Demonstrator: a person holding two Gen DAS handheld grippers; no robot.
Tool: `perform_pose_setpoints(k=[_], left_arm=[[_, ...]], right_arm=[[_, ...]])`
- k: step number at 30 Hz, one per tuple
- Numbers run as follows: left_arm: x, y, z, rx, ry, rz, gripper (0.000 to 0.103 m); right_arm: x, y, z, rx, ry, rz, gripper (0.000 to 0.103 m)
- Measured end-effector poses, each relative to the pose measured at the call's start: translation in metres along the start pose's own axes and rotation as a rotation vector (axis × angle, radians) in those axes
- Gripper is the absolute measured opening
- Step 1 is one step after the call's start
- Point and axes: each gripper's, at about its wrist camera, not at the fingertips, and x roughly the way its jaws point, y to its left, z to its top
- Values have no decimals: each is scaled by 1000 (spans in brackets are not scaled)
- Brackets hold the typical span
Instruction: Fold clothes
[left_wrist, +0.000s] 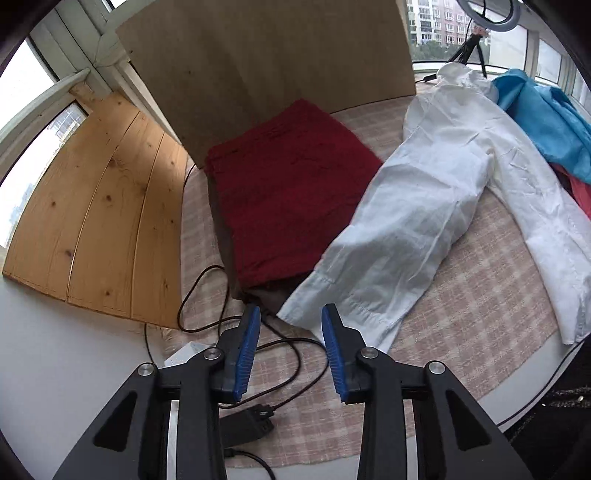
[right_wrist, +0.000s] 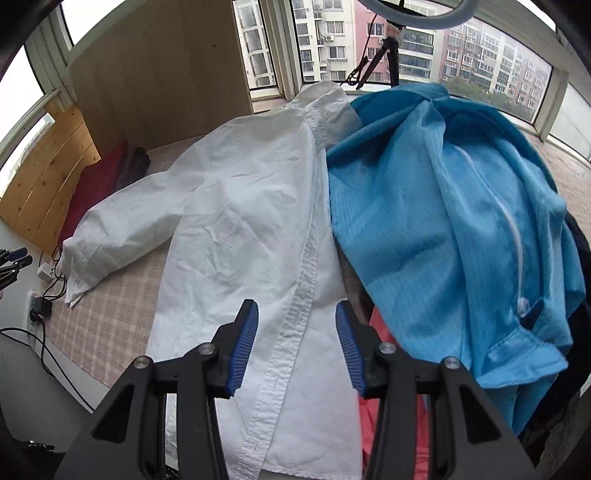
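White shirt (right_wrist: 236, 206) lies spread flat, unfolded; left tongs (left_wrist: 290, 328) gape empty just short of its cuff (left_wrist: 325, 310), right tongs (right_wrist: 295, 325) gape empty over its button strip (right_wrist: 295, 314); likely sleeve fold next, needing a cuff pinch.

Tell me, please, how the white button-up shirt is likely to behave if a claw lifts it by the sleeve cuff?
The white button-up cotton shirt looks thin and creased, so it would probably hang limp and drape. Its stitched sleeve cuff seems a little firmer, likely a decent grip point. Its far edge meets the blue zip-front jacket, which might get tugged along.

Soft window daylight (fisheye-warped edges).
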Motion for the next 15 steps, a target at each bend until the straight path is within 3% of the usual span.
perform_pose_setpoints(k=[2, 5, 8, 15], left_arm=[[-4, -13, -4, 10, -11, -10, 32], [-17, -79, -16, 66, -42, -99, 34], [-20, -142, -26, 80, -40, -138, 34], [-26, -247, -47, -78, 58, -110, 34]], right_arm=[[-4, -3, 25, -45, -32, -7, 43], [-1, -17, 71, -80, -81, 7, 43], [16, -32, 120, -128, -101, 11, 43], [83, -75, 211, -252, -60, 26, 43]])
